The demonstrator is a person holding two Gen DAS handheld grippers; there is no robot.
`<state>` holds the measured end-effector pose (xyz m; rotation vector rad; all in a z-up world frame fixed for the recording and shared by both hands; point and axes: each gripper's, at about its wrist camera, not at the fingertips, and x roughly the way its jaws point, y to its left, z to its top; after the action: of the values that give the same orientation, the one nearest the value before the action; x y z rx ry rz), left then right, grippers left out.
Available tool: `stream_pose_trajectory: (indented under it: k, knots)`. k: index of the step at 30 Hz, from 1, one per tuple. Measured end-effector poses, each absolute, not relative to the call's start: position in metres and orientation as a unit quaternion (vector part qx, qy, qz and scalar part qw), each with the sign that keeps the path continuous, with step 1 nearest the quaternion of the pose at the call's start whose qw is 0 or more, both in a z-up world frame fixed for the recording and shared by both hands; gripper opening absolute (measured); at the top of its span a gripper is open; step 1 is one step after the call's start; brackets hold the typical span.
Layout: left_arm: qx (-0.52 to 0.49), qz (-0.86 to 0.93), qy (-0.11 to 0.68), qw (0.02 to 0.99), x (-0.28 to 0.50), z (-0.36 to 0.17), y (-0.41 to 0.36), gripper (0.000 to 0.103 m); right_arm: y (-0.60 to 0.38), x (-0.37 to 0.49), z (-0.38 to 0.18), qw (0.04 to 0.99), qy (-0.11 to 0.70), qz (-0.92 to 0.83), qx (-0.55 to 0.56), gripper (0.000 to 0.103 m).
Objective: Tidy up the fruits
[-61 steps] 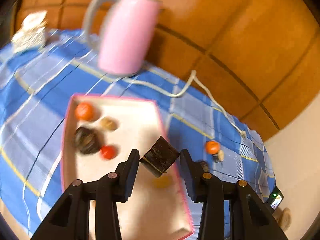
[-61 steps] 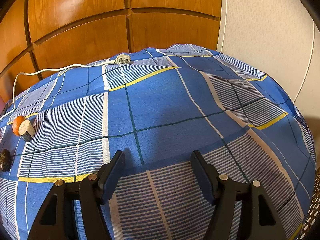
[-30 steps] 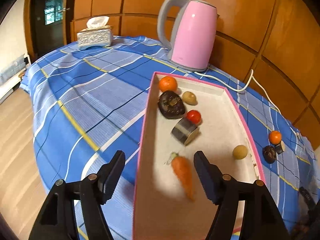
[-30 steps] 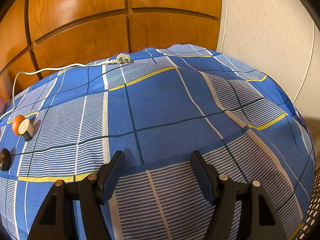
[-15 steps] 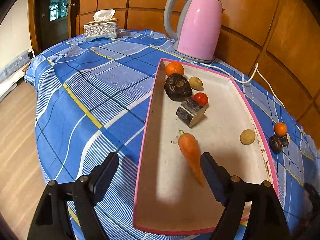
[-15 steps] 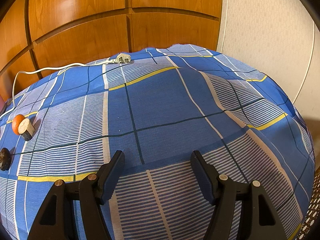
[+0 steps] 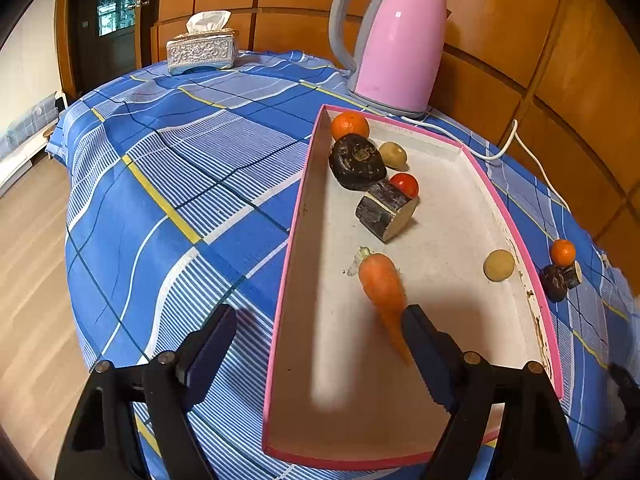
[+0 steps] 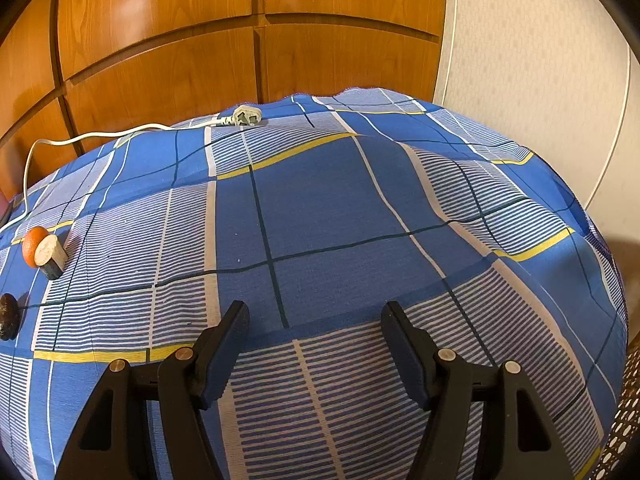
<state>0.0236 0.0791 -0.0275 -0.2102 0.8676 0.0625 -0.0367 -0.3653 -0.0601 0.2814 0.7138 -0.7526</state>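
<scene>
Our left gripper (image 7: 318, 322) wide, just opened, empty over tray (image 7: 496, 196); right gripper (image 8: 315, 316) apart, empty above cloth (image 8: 320, 208).

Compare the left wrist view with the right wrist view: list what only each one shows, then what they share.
Only the left wrist view shows the pink-rimmed tray holding a carrot, tomato and log chunk, plus the pink kettle and tissue box. Only the right wrist view shows the white plug and the pale wall. Both show the blue plaid tablecloth, the wood panelling, and the loose orange with a wood piece and dark lump beside it.
</scene>
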Motion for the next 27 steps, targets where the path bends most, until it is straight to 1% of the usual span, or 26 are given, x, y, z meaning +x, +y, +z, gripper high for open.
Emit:
stream_pose_trajectory:
  k: [27]
  knots:
    - [-0.098,0.017,0.425,0.900,0.0197,-0.0298,0.0731,0.085,-0.3675,-0.0343,-0.0598,0.857,0.350,-0.356,0.131,0.069]
